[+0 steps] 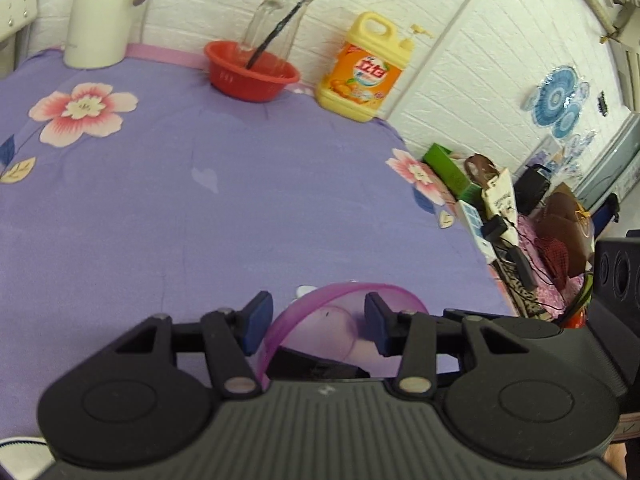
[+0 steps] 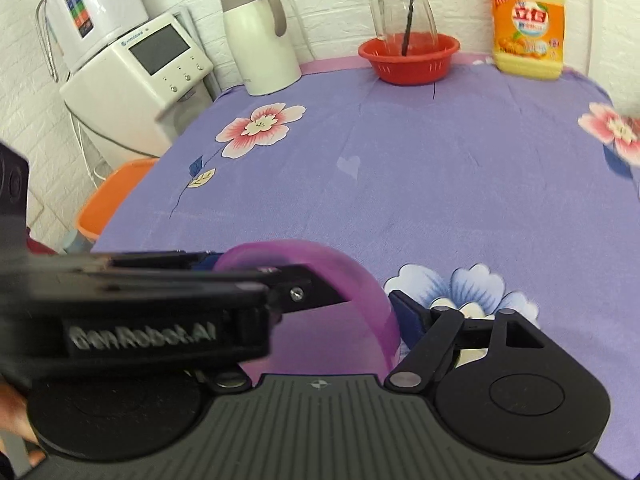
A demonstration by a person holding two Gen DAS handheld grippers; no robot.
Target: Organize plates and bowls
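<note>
A translucent purple bowl stands tilted on its edge at the near side of the purple flowered tablecloth. My left gripper is open, its blue pads on either side of the bowl's rim with a gap. In the right wrist view the same bowl lies between my right gripper's fingers. The left gripper's body crosses in front and hides the right gripper's left finger. A white plate edge shows at the bottom left.
A red basket holding a glass jug, a yellow detergent bottle and a white kettle stand along the back wall. A white appliance and an orange stool are left of the table. Clutter lies beyond its right edge.
</note>
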